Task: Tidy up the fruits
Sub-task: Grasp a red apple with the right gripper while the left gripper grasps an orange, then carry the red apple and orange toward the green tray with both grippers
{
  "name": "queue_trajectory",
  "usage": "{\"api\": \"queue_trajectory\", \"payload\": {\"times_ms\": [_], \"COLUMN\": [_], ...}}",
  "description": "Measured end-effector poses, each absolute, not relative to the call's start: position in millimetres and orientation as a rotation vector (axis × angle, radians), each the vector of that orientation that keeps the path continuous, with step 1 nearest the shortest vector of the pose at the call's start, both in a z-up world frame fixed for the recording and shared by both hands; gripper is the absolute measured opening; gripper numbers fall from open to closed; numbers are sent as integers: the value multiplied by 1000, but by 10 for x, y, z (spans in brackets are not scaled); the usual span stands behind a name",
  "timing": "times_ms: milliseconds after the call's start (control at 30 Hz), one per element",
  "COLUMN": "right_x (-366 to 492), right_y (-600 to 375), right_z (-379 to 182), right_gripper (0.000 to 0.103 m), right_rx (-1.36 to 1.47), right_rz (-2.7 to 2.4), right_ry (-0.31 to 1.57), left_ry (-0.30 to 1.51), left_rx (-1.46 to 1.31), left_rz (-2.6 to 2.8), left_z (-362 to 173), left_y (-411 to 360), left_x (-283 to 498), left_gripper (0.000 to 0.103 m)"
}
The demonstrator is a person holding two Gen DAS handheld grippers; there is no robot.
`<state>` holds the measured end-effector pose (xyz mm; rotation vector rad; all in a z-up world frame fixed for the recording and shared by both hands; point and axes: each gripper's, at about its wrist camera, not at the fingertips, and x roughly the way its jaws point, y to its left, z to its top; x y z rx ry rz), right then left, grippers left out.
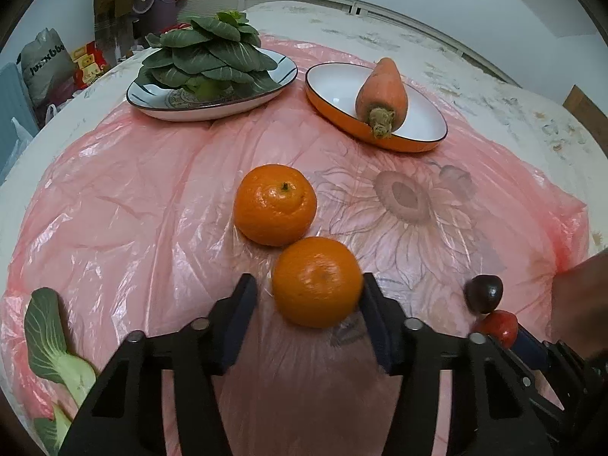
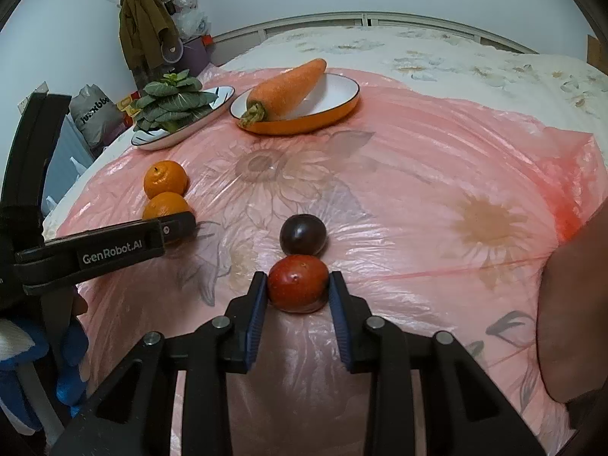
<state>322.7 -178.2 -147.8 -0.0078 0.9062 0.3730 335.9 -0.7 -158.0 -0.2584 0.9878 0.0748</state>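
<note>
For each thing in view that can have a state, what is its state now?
Left gripper: jaws around the near orange, right pad touching, left pad apart.
Right gripper: jaws shut on the red fruit.
Far orange: free, on the pink sheet.
Dark fruit: free, beside the red fruit.
Orange dish: holds a carrot.
Patterned plate: piled with greens.

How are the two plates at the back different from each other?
The orange plate is orange outside and plain white inside; the patterned plate is white with dark stripes. The orange plate holds one carrot, whose leafy stub pokes over the rim; the patterned plate holds a heap of green leaves. Both are oval, dark-rimmed, and sit side by side on the pink plastic sheet.
</note>
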Motion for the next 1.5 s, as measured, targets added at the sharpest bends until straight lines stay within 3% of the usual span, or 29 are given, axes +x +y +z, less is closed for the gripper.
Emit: {"api": "queue_trajectory", "payload": {"times_ms": [100, 700, 1500], "right_x": [3190, 2876, 1763], "right_y": [-1791, -1879, -1894], "right_z": [-1448, -1300, -924], "right_gripper": [27, 26, 27], "right_rx": [1, 53, 59], "right_rz": [374, 411, 401], "right_ry": [893, 868, 884], "left_ry": [979, 940, 890], "left_rx": [-258, -401, -302], "left_rz": [55, -7, -37], "left_z": [-1567, -1469, -918], "left_y": [1, 256, 334], "left_x": [3318, 3112, 1775], "left_gripper": [39, 38, 38]}}
